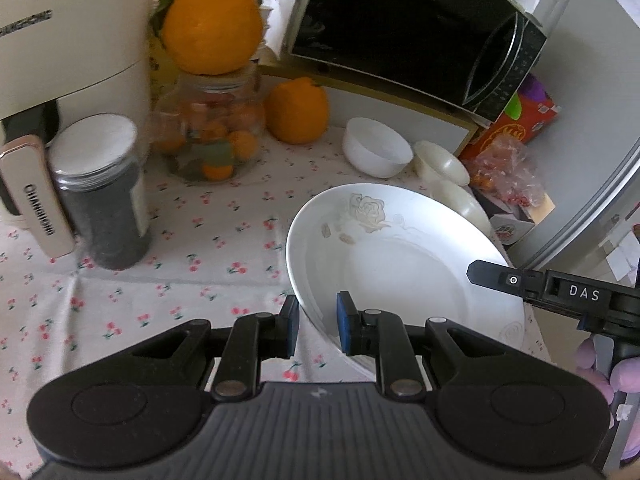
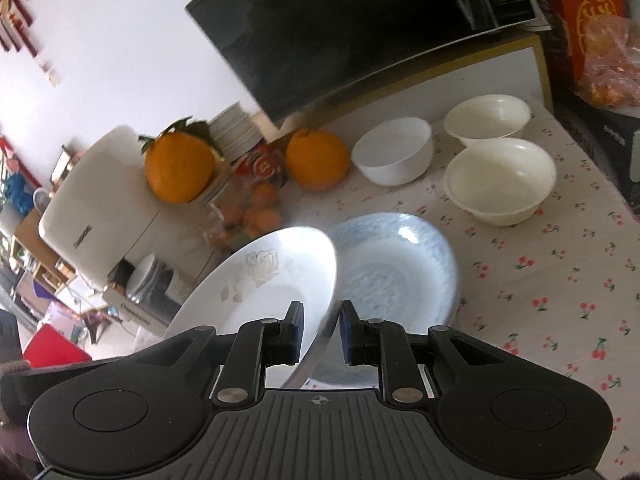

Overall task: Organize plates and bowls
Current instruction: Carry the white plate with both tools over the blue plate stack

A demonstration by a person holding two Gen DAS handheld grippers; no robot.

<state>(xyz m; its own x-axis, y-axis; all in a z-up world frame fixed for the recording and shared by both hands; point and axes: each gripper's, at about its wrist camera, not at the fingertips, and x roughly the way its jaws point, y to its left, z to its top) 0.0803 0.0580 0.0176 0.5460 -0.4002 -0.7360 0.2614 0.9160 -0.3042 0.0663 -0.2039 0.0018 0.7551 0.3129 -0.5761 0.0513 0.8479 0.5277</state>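
A white plate with a rose print (image 1: 392,264) is held tilted above the table, and it also shows in the right wrist view (image 2: 276,280). My left gripper (image 1: 318,326) is shut on its near rim. My right gripper (image 2: 320,332) is shut on its opposite rim; that gripper also shows at the right of the left wrist view (image 1: 480,272). A pale blue patterned plate (image 2: 396,268) lies flat on the cloth under the white plate. A white bowl (image 2: 394,150) and two cream bowls (image 2: 486,118) (image 2: 500,180) stand behind it.
A black microwave (image 1: 412,28) stands at the back. Oranges (image 1: 298,110), a fruit jar (image 1: 208,132) with an orange on top, a dark jar (image 1: 102,192) and a cream appliance (image 1: 68,40) crowd the left. A red box and snack bag (image 1: 508,160) sit right.
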